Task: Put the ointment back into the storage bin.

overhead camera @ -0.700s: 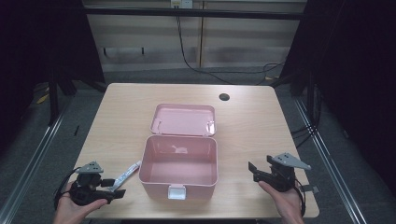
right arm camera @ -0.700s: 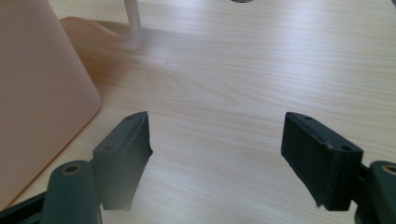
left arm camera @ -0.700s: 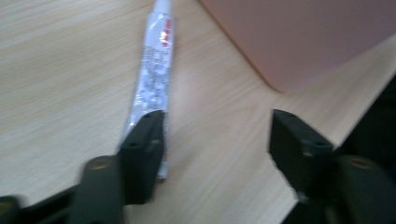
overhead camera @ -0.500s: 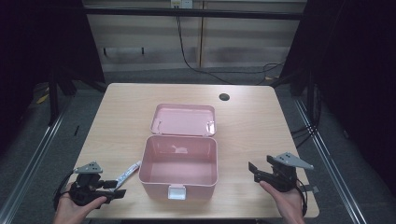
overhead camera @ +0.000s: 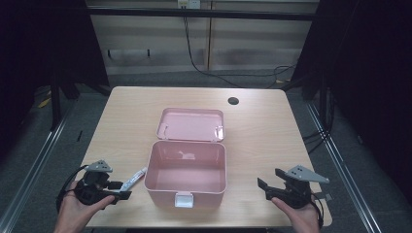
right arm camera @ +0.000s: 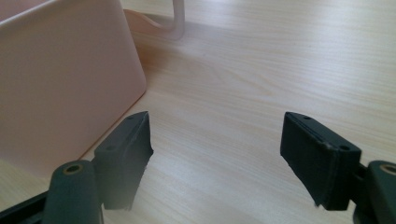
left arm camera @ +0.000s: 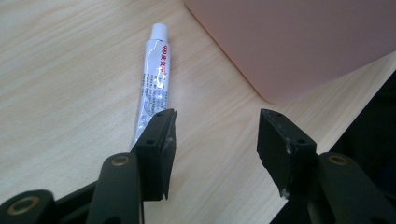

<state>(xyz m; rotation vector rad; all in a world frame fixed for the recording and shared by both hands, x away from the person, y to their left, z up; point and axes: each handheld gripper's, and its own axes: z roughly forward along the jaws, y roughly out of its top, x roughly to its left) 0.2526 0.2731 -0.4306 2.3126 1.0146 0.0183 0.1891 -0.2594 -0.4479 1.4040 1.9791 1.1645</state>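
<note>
Open pink box (overhead camera: 186, 171) mid-table, white tube (overhead camera: 133, 178) lying just off its left wall, both grippers spread and empty.

Left gripper (overhead camera: 116, 190) low beside the box's near left corner, jaws wide apart with nothing between them; seen in the left gripper view (left arm camera: 215, 140), one jaw tip overlapping the tube's (left arm camera: 152, 88) flat rear end, the bare wood of the table (left arm camera: 56, 70) lying in the gap, contact with the tube not clear. Tube flat on the table, capped end pointing away from the gripper and toward the box, near the pink wall (left arm camera: 299, 42) but apart from it. Right gripper (overhead camera: 269, 184) off the box's near right corner, jaws likewise wide (right arm camera: 217, 149) over bare wood, box wall (right arm camera: 60, 84) just beside one jaw. Lid (overhead camera: 190, 124) laid back flat behind the box.
</note>
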